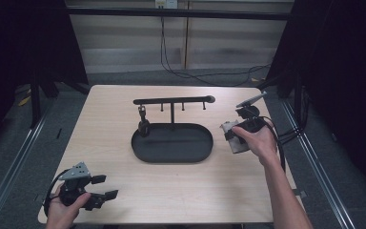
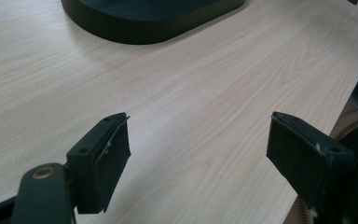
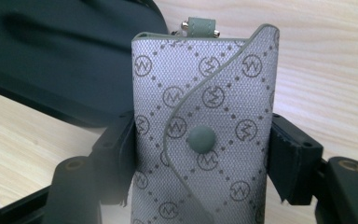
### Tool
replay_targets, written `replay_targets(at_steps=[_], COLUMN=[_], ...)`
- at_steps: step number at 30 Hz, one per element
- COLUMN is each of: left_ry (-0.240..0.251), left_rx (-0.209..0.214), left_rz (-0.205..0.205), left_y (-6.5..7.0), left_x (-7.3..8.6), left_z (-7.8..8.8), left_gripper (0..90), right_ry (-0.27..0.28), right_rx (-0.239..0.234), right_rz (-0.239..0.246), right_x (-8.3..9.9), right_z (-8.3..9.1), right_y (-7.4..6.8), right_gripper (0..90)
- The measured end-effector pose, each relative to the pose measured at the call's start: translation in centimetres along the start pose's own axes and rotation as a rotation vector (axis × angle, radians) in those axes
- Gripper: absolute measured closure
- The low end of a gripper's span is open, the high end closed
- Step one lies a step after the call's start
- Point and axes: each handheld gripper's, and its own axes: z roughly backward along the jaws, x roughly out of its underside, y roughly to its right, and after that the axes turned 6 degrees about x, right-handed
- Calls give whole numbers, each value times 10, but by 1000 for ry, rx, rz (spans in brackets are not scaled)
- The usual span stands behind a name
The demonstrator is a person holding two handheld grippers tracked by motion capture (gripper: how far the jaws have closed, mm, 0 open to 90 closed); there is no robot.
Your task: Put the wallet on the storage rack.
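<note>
A grey patterned key case [image 3: 205, 135] with a snap button sits between the black jaws of my right gripper [image 3: 200, 154], which is shut on it. In the high view that right gripper [image 1: 232, 135] holds the key case [image 1: 234, 142] just right of the black oval tray [image 1: 172, 143]. A black stand [image 1: 172, 101] with a bar of hooks rises from the tray, and a small dark item [image 1: 143, 125] hangs from its left hook. My left gripper [image 1: 104, 187] rests at the table's near left corner, open and holding nothing; its jaws stand wide apart over bare wood [image 2: 200, 140].
The light wooden table [image 1: 171, 191] has its front edge close to my left gripper. The black tray's rim [image 2: 158, 28] lies ahead of the left jaws. Cables [image 1: 190, 71] run on the floor behind the table, and dark curtains flank both sides.
</note>
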Motion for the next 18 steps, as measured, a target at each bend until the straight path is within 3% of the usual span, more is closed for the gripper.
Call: replay_targets(at_steps=[7,18], left_ry=[-8,-10], left_rx=[4,1], left_rz=[7,-12], left_y=[-2,0], left_x=[-1,-2], left_z=[-3,-2], left_gripper=[210,210], right_ry=[20,61], right_rx=[-49,-91], right_rz=[-13,18], right_x=[-9,-19], right_z=[-5,-14], right_y=[-6,-29], right_gripper=[331,331])
